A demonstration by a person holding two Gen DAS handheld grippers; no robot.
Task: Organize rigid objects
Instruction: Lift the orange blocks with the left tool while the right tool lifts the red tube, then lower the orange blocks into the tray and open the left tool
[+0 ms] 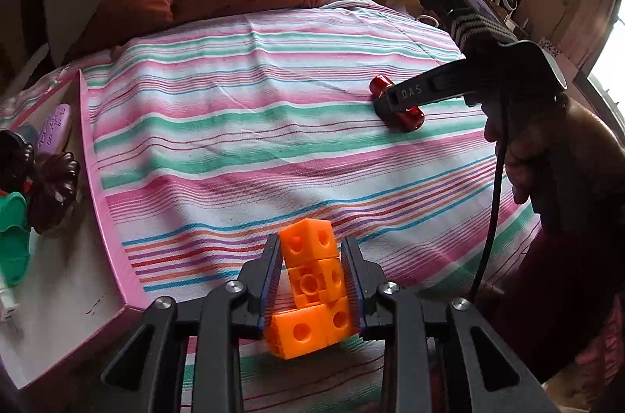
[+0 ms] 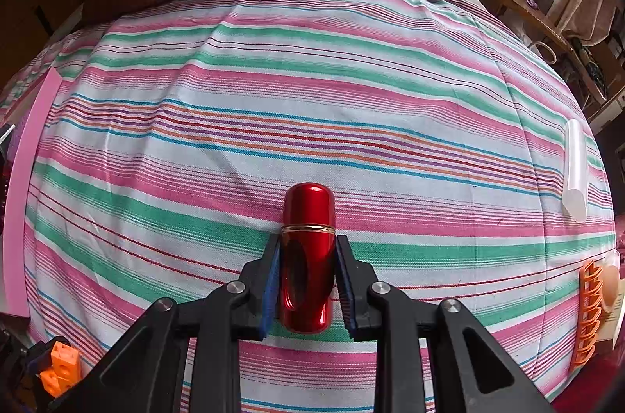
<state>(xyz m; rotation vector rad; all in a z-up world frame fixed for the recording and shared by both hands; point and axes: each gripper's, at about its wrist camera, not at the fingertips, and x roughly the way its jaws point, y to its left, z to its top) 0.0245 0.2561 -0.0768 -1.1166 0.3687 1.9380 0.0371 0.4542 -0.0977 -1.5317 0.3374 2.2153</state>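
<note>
While grippers clamp, pink tray (image 1: 102, 206) left, clear tube (image 2: 575, 168) right

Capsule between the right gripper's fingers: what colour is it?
Glossy red capsule with a thin gold band around it; clearest in the right wrist view.

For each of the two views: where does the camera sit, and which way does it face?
Left wrist: on the left hand-held gripper, facing across the striped bed; fingers around the orange blocks; the person's right hand shows.
Right wrist: on the right hand-held gripper, fingers around the red capsule.
Shared: capsule, blocks, pink tray.
</note>
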